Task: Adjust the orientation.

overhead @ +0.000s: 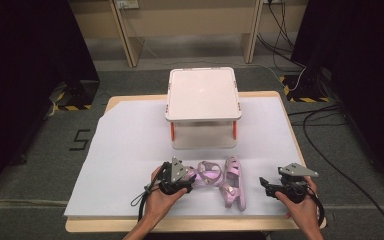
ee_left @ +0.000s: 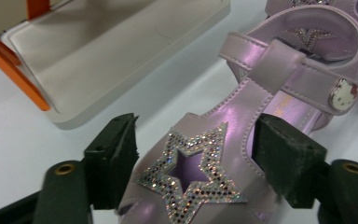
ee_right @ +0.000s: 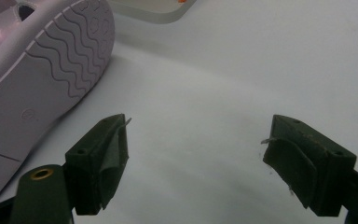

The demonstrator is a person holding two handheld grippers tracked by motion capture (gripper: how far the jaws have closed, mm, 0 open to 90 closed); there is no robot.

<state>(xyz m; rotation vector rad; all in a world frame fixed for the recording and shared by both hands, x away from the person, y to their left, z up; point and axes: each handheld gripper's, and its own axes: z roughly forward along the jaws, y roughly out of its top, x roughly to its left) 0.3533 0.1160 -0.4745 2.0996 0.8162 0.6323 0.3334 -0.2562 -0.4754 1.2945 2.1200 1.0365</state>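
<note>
The left gripper [overhead: 179, 176] has its fingers [ee_left: 112, 158] on either side of the toe of a pink sandal [ee_left: 242, 135]. Both pads sit against the sandal's sides, clamped on it, with the rhinestone star [ee_left: 191, 175] of the toe cap between them. Beyond the fingers, the ankle strap crosses the sandal, and its round fastener [ee_left: 342, 95] bears a Hello Kitty face. No lettering can be read on it.

A second sandal [overhead: 232, 182] lies just past the held one, tipped on its side on the bench [overhead: 130, 145]. In the right gripper view its wavy-grooved sole [ee_right: 42, 79] rises to the left of the fingers, with a small round stamp that is too faint to read.

The right gripper [overhead: 286, 186] rests low over the white sheet, its fingers [ee_right: 100, 158] wide apart with bare sheet between them.

A white two-tier stand [overhead: 203, 95] with orange posts is well ahead of both grippers. A "5" [overhead: 80, 140] is marked on the floor left of the bench.
</note>
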